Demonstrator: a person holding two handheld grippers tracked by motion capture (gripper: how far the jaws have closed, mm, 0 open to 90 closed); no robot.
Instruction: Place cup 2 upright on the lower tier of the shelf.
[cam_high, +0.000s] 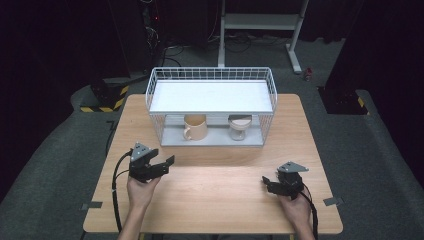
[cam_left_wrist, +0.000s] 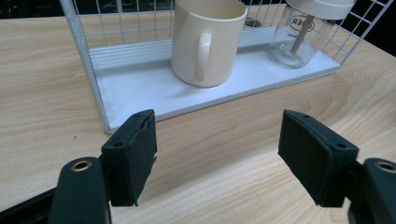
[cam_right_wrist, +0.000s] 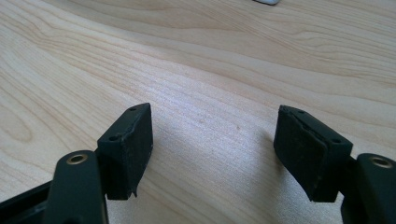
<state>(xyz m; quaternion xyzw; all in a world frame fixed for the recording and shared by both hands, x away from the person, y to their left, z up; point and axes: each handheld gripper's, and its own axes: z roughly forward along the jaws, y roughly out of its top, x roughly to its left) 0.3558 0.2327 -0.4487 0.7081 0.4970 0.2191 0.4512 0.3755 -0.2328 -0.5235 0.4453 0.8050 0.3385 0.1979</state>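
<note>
Left gripper (cam_high: 159, 166) held low over the wooden table (cam_high: 215, 200), jaws spread wide with nothing between them, only bare wood under the gap. Just ahead of it, the white wire rack (cam_high: 211, 75); on the rack's lower shelf, straight in front of the jaws, a cream mug (cam_left_wrist: 205, 39) standing upright, handle turned toward the gripper. Beyond the mug and off to the gripper's right, a glass jar (cam_left_wrist: 303, 35) with a cream lid, also upright, apart from the mug. Right gripper (cam_high: 272, 184) well off to the left gripper's right, near the table's front edge, jaws likewise apart in its own view and holding nothing, pads (cam_right_wrist: 301, 147) over plain wood grain.
</note>
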